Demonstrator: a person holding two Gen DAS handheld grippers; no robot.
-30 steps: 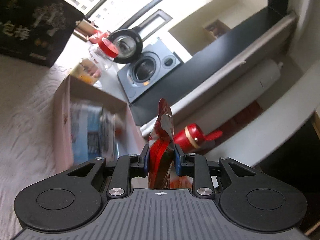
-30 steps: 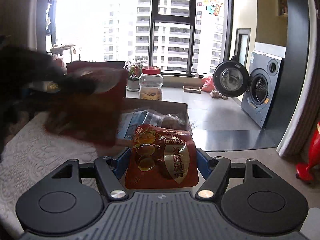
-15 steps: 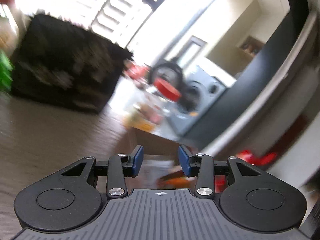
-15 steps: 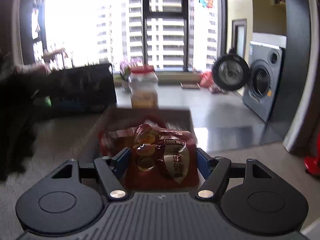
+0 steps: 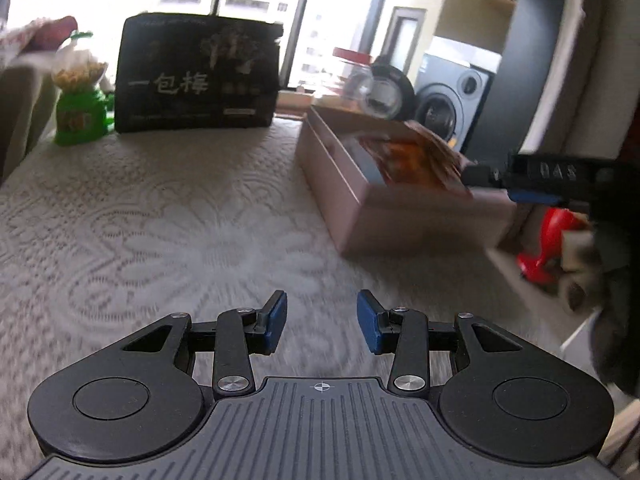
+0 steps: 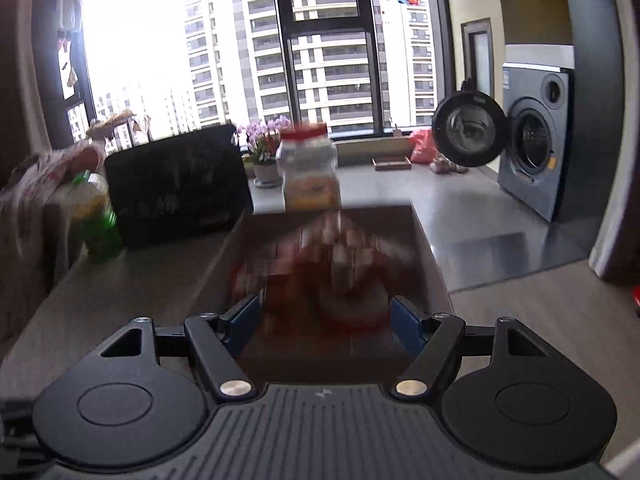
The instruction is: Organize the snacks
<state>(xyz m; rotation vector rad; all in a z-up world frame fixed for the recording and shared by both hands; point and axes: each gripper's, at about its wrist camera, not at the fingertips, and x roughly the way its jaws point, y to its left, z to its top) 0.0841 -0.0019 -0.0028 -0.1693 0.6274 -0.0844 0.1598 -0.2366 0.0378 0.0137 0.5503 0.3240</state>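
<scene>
My left gripper (image 5: 322, 312) is open with nothing between its fingers, low over the white lace tablecloth (image 5: 168, 240). The pink cardboard box (image 5: 340, 184) stands to its right with snack packets inside. A red-orange snack packet (image 5: 412, 156) lies over the box's open top, just ahead of my right gripper (image 5: 496, 180). In the right wrist view the packet (image 6: 320, 276) is smeared with blur inside the box (image 6: 218, 268), while my right gripper (image 6: 324, 312) stays sharp with its jaws apart on either side. The pads do not seem to press on it.
A black carton with white characters (image 5: 196, 76) stands at the table's back. Left of it is a green-based snack bag (image 5: 78, 92), and a red-lidded jar (image 6: 308, 168) stands behind the box. Beyond the table's right edge are a washing machine (image 6: 536, 148) and a red floor object (image 5: 548, 240).
The left gripper was shut on a red packet; it opened, lost it and swung left, down over the tablecloth. The right gripper moved over the box, and its packet went from sharp to blurred.
</scene>
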